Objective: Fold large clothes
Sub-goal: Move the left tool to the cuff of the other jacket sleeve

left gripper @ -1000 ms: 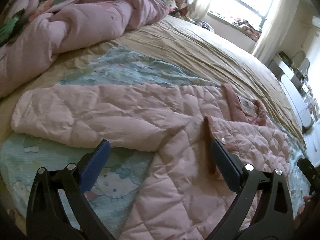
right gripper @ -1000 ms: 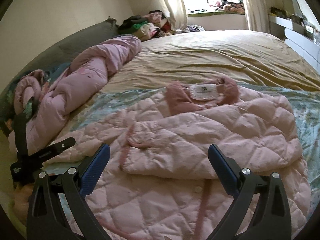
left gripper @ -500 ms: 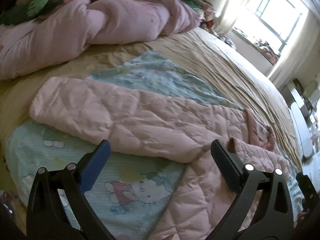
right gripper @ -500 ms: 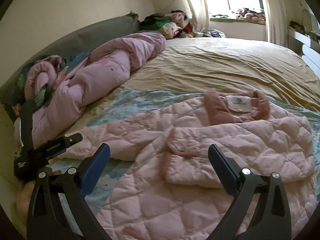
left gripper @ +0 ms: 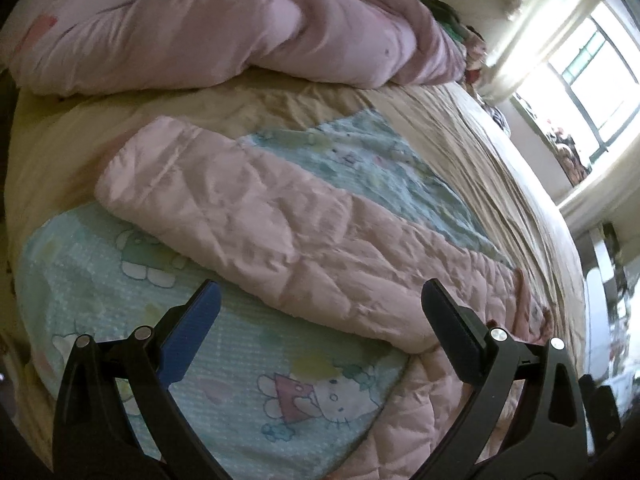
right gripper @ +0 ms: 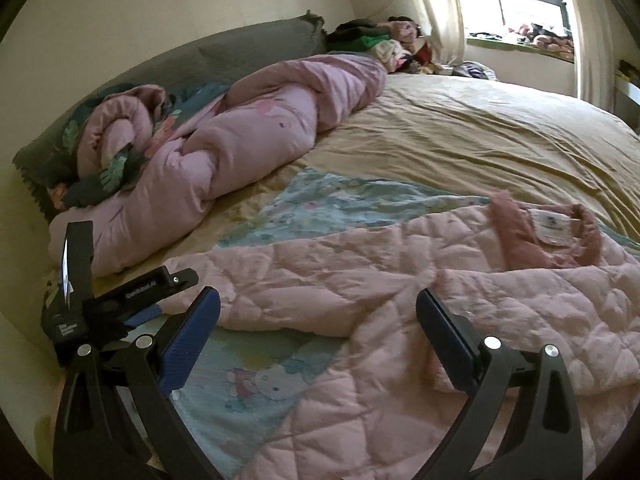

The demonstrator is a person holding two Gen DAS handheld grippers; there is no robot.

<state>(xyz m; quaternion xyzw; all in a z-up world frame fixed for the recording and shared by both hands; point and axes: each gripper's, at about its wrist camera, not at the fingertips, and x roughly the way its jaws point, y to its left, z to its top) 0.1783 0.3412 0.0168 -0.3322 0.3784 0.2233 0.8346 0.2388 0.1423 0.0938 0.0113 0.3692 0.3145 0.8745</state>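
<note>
Where the left wrist view looks down, the left gripper (left gripper: 318,300) is held wide apart and empty above the quilted pink jacket (left gripper: 304,248), whose outstretched sleeve (left gripper: 224,204) ends at a cuff edge far left on the cartoon blanket (left gripper: 248,364). From the right wrist, the right gripper (right gripper: 318,308) is likewise spread and empty over the jacket's near edge, its collar (right gripper: 516,236) lying far right; bare tan sheet (right gripper: 460,136) is seen beyond.

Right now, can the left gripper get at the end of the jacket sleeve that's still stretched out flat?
Probably yes. The left gripper is open and holds nothing, the sleeve lies flat ahead on the cartoon sheet, and nothing covers its cuff.
</note>
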